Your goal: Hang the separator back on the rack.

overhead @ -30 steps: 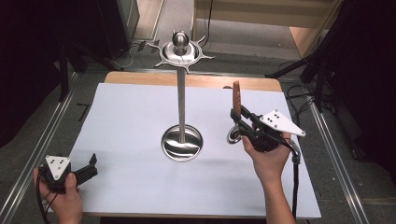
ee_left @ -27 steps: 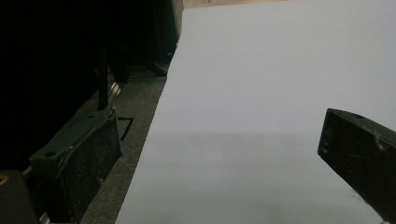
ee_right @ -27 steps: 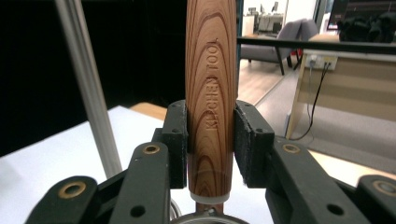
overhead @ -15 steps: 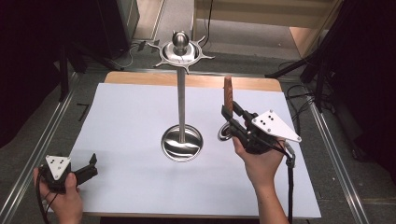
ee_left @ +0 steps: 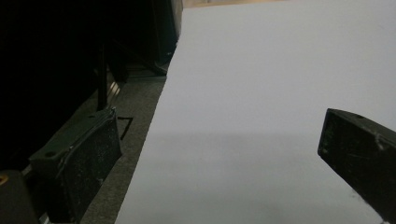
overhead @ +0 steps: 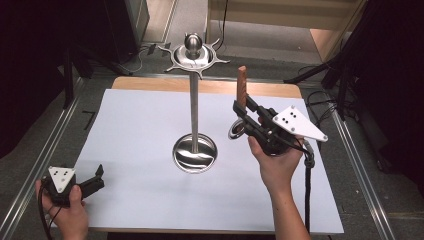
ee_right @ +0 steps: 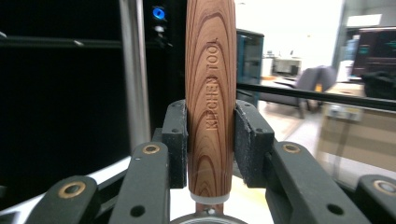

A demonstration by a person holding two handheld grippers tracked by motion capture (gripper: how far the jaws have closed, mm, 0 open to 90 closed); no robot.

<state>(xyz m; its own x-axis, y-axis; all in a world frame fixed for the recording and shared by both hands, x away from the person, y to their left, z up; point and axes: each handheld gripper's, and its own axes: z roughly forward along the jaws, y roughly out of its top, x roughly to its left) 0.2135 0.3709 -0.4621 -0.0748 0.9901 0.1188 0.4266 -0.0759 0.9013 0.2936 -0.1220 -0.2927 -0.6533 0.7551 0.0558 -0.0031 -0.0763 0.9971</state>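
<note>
- Your right claw (overhead: 243, 116) is clamped on the wooden handle (ee_right: 210, 93) of a kitchen tool, handle upright, above the counter (overhead: 140, 125), right of the steel stand (overhead: 194, 110).
- Your left claw (overhead: 95, 177) sits wide open, empty, at the counter's near-left corner.

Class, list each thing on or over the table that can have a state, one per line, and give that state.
Stand: upright on its round base, hooks at the top bare.
Utensil: clamped by its wooden handle, handle up, metal end down, off the sheet.
Right gripper: shut on the utensil, raised beside the stand.
Left gripper: open, holding nothing, low at the sheet's near left corner.
White sheet: lying flat.
</note>
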